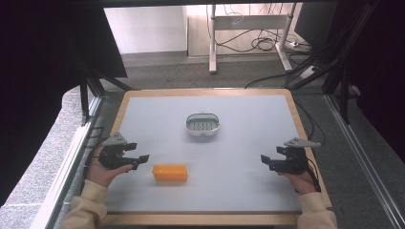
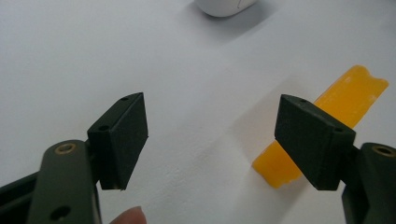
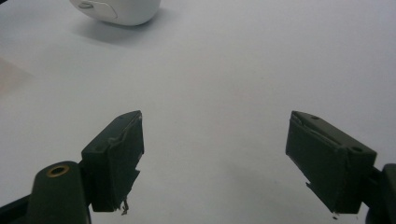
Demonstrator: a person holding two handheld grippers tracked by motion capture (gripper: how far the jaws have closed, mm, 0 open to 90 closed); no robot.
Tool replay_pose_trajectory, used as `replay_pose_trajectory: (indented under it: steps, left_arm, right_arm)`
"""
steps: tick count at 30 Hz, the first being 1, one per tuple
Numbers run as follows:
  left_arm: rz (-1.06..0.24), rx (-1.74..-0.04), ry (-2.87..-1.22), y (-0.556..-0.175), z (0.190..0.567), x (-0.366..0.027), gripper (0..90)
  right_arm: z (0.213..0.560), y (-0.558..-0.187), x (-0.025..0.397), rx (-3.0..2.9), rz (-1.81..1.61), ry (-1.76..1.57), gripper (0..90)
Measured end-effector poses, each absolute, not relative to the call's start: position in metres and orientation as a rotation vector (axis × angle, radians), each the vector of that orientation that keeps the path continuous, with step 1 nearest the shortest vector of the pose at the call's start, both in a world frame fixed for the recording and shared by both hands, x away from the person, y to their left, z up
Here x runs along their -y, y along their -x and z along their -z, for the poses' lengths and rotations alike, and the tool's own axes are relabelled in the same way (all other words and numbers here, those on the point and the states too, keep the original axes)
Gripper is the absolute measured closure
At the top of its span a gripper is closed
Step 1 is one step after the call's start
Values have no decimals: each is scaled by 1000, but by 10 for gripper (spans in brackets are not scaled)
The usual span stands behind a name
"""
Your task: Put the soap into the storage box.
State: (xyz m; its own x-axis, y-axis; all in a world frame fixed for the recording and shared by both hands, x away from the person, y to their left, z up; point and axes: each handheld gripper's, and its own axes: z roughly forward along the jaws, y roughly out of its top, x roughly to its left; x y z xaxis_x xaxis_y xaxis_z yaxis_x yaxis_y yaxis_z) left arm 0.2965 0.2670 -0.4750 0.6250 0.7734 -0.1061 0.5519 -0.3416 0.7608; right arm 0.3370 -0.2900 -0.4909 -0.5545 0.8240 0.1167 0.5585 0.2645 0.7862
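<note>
The orange block (image 1: 170, 172) is lying flat on the white table top (image 1: 239, 191), in the near-left part of it, with its long side running left to right. We are seeing it just beside the left gripper (image 1: 138, 160), a little to the right of the jaw tips and not touching them. In the left gripper view the orange block (image 2: 345, 95) is sitting partly behind the right-hand jaw, stretching away at a slant, and nothing is lying between the jaws, which are standing wide apart and released. A fingertip (image 2: 128, 216) is peeking in at the bottom edge of that view.

We are holding the left gripper in the left hand (image 1: 101, 171) at the table's left edge, its jaws pointing right. The right hand (image 1: 301, 180) is holding the right gripper (image 1: 264, 161) at the table's right edge, jaws pointing left, well apart from the block. In the right gripper view the right gripper (image 3: 215, 158) is showing its jaws spread and released over bare white surface.

A small white basket (image 1: 203, 124) with a slotted floor is standing farther back, near the middle of the table, well apart from both grippers. We are seeing the white basket's rounded edge at the top of the left gripper view (image 2: 224, 6) and the right gripper view (image 3: 116, 10).
</note>
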Motion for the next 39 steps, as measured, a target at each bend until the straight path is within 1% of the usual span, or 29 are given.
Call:
replay_pose_trajectory:
  steps: [5,10,13,18,19,27,31,39]
  left_arm:
    - [-351,-1034,-2044,-296,476,-267,250]
    - [-353,-1001,-2025,-297,467,-266,263]
    - [-346,-970,-2049,-295,457,-262,276]
    - [-311,-936,-2053,-290,451,-261,334]
    - [-321,-933,-2083,-287,449,-259,336]
    - [-335,-877,-2116,-272,441,-255,343]
    - [-326,-835,-2114,-270,435,-254,342]
    - [-309,-765,-2174,-273,422,-242,338]
  right_arm:
    - [492,-337,292,-2239,-1169,-1255,195]
    - [491,-333,293,-2240,-1175,-1250,196]
    - [492,-331,293,-2240,-1180,-1251,195]
    - [494,-332,286,-2278,-1159,-1222,195]
    - [493,-333,284,-2279,-1169,-1214,195]
    - [495,-335,273,-2316,-1125,-1167,195]
    - [496,-336,274,-2319,-1125,-1177,195]
    - [498,-337,272,-2323,-1111,-1179,195]
